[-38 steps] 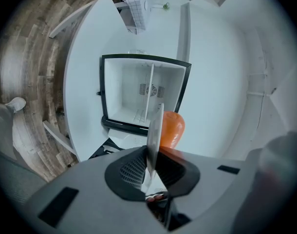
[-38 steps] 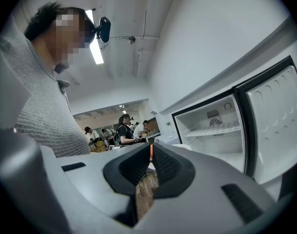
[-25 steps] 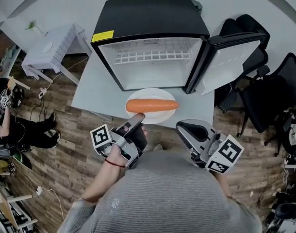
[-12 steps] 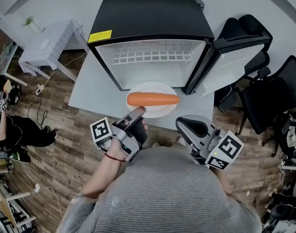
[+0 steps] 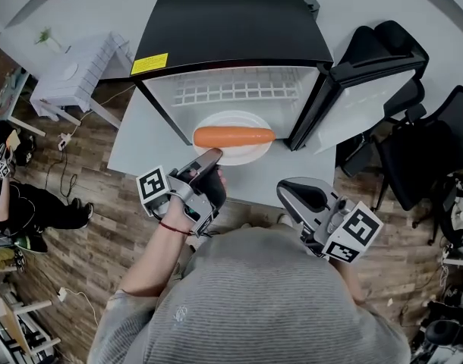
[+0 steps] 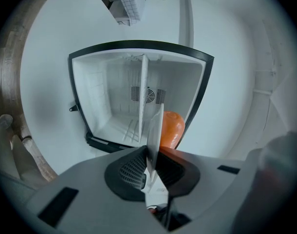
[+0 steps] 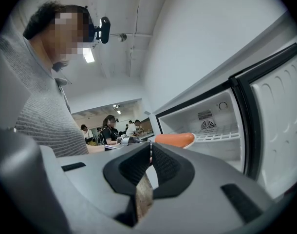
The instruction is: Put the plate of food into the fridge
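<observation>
A white plate (image 5: pixel 233 149) carrying a long orange piece of food (image 5: pixel 234 136) hangs at the mouth of the open black fridge (image 5: pixel 235 21), its far rim just inside the opening. My left gripper (image 5: pixel 212 156) is shut on the plate's near rim. In the left gripper view the plate (image 6: pixel 155 128) stands edge-on between the jaws of the left gripper (image 6: pixel 151 156), with the orange food (image 6: pixel 171 129) to its right and the white fridge interior (image 6: pixel 117 104) ahead. My right gripper (image 5: pixel 294 196) stays back at the lower right; in its own view the right gripper (image 7: pixel 151 153) is shut and holds nothing.
The fridge door (image 5: pixel 360 97) stands open to the right. The fridge rests on a grey table (image 5: pixel 137 146). Black office chairs (image 5: pixel 417 139) crowd the right side. A white slatted table (image 5: pixel 83 70) stands at the far left. A wire shelf (image 5: pixel 235 92) crosses the fridge interior.
My left gripper has carried the plate forward, from in front of the fridge to its opening. The right gripper has shifted only slightly.
</observation>
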Motion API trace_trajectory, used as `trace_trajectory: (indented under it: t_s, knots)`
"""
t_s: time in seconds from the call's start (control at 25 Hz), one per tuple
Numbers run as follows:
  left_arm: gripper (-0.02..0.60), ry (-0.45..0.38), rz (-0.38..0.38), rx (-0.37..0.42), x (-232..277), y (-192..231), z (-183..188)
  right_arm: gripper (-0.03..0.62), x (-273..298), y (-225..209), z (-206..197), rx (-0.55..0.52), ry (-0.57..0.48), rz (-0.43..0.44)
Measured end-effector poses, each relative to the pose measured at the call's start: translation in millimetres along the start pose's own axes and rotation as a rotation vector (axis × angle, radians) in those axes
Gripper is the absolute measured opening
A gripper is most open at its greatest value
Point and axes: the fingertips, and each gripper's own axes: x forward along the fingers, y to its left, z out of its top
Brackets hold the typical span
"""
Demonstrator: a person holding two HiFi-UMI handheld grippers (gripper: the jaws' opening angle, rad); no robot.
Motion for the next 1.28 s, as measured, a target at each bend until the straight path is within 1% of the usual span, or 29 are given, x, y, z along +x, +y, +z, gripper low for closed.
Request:
trace_trajectory:
  t_s: [0.24,0.44,0.76,1.08,1.28]
  knots:
    - [0.049,0.001,0.027,0.014,23,1,20,0.016,2,-7,1,0.009,-0.004,-0.004]
    - [0.049,-0.021,0.058,0.009,41,10,37,0.017,4,-11,-1,0.016,0.0,-0.004]
    - [0.049,-0.047,0.069,-0.008,60,16,53,0.017,4,-17,-4,0.03,0.005,-0.013]
    - [0.049,-0.077,0.1,-0.002,75,25,68,0.016,3,-19,-6,0.041,0.007,-0.013]
    - [0.049,-0.105,0.1,-0.001,86,24,77,0.016,3,-20,-6,0.045,0.004,-0.014]
